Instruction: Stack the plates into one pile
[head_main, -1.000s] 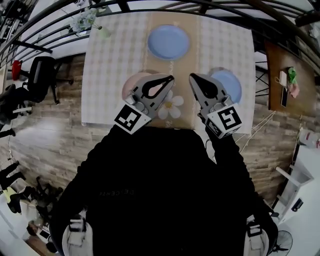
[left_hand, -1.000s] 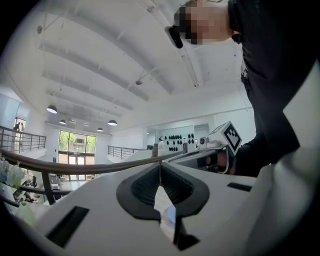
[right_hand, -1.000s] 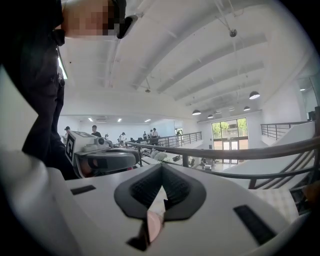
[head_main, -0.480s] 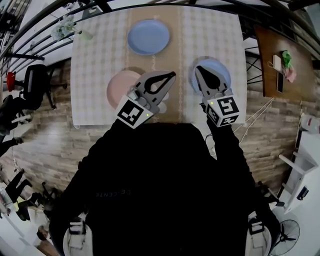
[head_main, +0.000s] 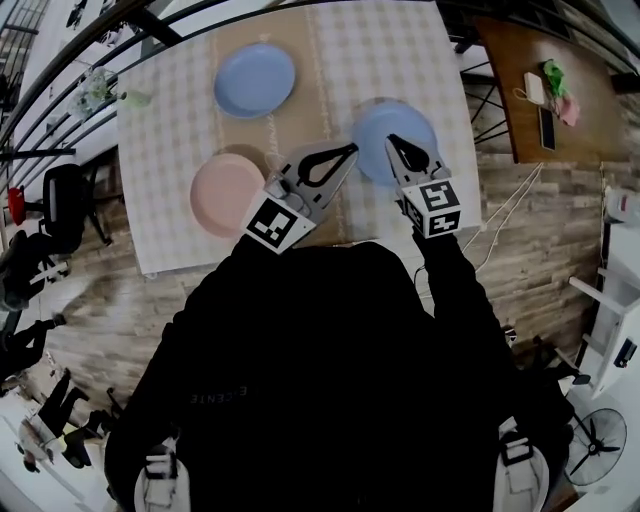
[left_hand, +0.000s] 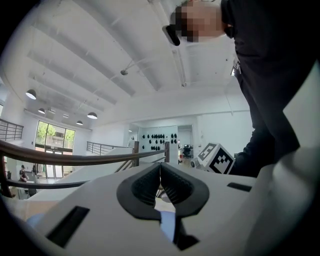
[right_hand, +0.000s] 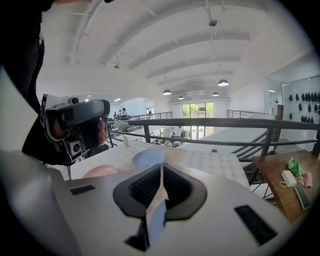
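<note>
Three plates lie apart on the checked tablecloth (head_main: 170, 180): a blue plate (head_main: 255, 80) at the far side, a pink plate (head_main: 227, 193) at the near left, and a second blue plate (head_main: 405, 135) at the near right. My right gripper (head_main: 391, 140) hangs over the near part of that second blue plate. Its jaws have just been opening and stand a crack apart, with nothing between them; blue shows through the slit (right_hand: 156, 220). My left gripper (head_main: 351, 150) is shut and empty, with its tip just left of the same plate's rim. In the right gripper view the far blue plate (right_hand: 149, 158) and the pink plate (right_hand: 100, 171) lie ahead.
A vase of flowers (head_main: 95, 88) stands at the table's far left corner. A wooden side table (head_main: 520, 60) with small items lies to the right, an office chair (head_main: 60, 190) to the left. A railing (right_hand: 210, 122) runs beyond the table. The floor is wooden.
Both grippers have moved forward and down over the table toward the near right blue plate. The left one has left the pink plate's side. The right jaws have parted slightly.
</note>
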